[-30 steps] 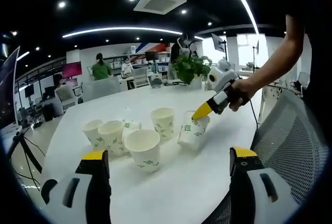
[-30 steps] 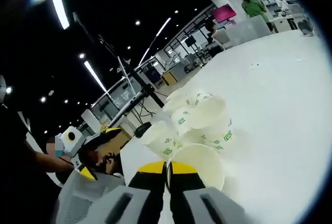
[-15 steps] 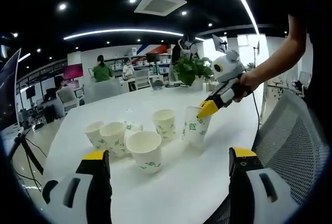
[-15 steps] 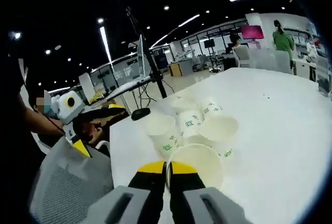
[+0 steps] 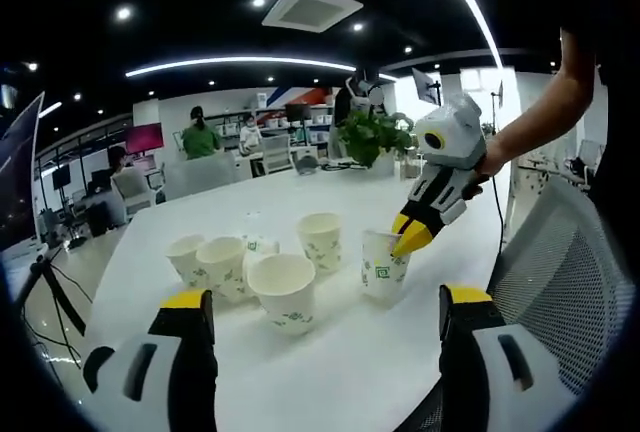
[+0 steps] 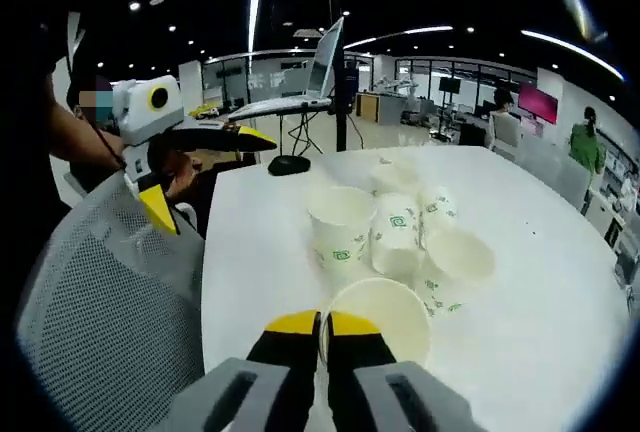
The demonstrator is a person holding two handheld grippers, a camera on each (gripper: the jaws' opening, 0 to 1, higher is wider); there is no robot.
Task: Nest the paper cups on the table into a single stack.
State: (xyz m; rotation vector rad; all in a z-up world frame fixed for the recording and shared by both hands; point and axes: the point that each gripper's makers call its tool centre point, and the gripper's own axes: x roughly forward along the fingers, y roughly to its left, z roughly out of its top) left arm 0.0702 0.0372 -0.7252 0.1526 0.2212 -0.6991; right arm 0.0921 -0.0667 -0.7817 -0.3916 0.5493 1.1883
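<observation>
my right claw (image 6: pixel 321 324) is clamped on the rim of a paper cup (image 6: pixel 382 314), which stands upright on the white table (image 6: pixel 540 302). just past it the other cups (image 6: pixel 395 237) cluster together. my left claw (image 5: pixel 315 312) hangs with its jaws wide apart above the near table edge, short of the cups, beside a mesh chair (image 5: pixel 560 262).

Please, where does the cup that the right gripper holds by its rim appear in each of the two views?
Left gripper view: the held cup stands upright right of centre, the right gripper pinching its rim.
Right gripper view: the same cup sits bottom centre, just beyond the jaws.
Shared landmark: the cluster of loose cups on the white table.
</observation>
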